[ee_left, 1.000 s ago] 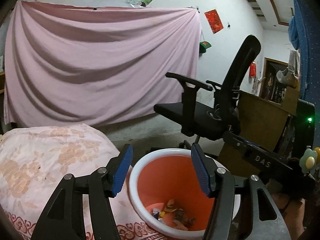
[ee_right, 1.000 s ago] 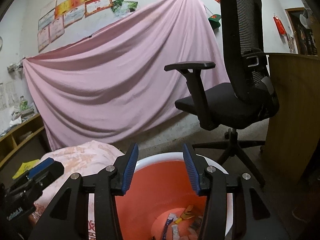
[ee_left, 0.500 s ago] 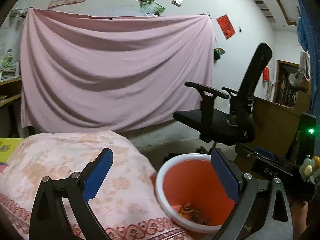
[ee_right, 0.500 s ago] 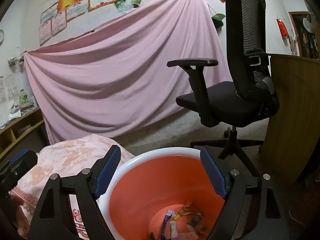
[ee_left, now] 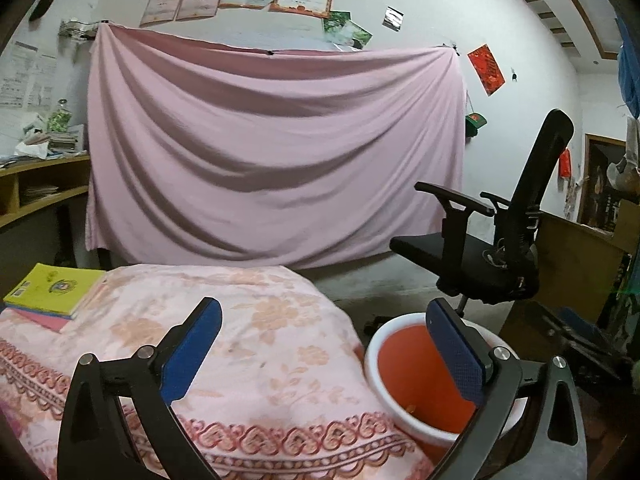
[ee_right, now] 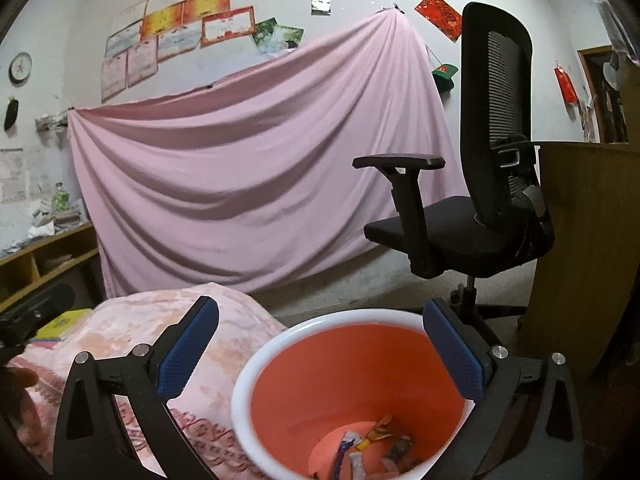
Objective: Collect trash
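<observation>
An orange bin with a white rim (ee_right: 348, 380) stands on the floor beside the table, with several wrappers (ee_right: 372, 446) at its bottom. It also shows in the left wrist view (ee_left: 412, 372). My right gripper (ee_right: 318, 344) is open and empty, above the bin's mouth. My left gripper (ee_left: 320, 346) is open and empty, over the table's right edge and left of the bin. No trash shows on the floral pink tablecloth (ee_left: 248, 328).
A yellow book on a pink one (ee_left: 52, 288) lies at the table's far left. A black office chair (ee_right: 472, 208) stands behind the bin, a wooden desk (ee_right: 580, 240) to the right. A pink sheet (ee_left: 272, 160) hangs on the wall; wooden shelves (ee_left: 36, 196) stand left.
Both grippers have opened wide. The left gripper has moved left and back from the bin, over the tablecloth. The right gripper has stayed above the bin.
</observation>
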The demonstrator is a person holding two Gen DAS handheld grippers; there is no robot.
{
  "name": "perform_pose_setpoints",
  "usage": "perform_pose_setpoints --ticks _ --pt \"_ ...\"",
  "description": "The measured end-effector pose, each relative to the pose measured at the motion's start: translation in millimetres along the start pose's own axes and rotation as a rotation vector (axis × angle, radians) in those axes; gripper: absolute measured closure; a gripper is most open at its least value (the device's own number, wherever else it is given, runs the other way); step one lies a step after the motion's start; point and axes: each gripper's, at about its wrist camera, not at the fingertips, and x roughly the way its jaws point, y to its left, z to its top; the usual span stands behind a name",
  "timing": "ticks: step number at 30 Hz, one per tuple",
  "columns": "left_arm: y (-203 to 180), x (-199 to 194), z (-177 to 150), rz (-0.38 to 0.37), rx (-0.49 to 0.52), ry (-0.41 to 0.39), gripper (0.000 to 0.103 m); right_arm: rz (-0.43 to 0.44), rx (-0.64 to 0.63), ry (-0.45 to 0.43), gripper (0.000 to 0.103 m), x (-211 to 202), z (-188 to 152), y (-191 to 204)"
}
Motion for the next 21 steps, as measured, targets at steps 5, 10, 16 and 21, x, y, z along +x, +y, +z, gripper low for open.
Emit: perform_pose_setpoints --ticks 5,10,16,21 --pt "2 -15 -12 0.016 0.01 -0.014 0.003 0.005 0.006 -0.034 0.0 -19 -3 5" --pt "7 -27 -21 0.042 -0.001 -0.01 0.002 0.005 0.025 -0.053 0.0 -28 -7 7" --pt "15 -51 -28 0.075 0.007 -0.035 0.002 0.0 0.022 -0.037 0.0 -40 -17 16" --pt "21 -71 -33 0.095 0.007 -0.056 0.002 0.0 0.022 -0.074 0.0 -55 -22 26"
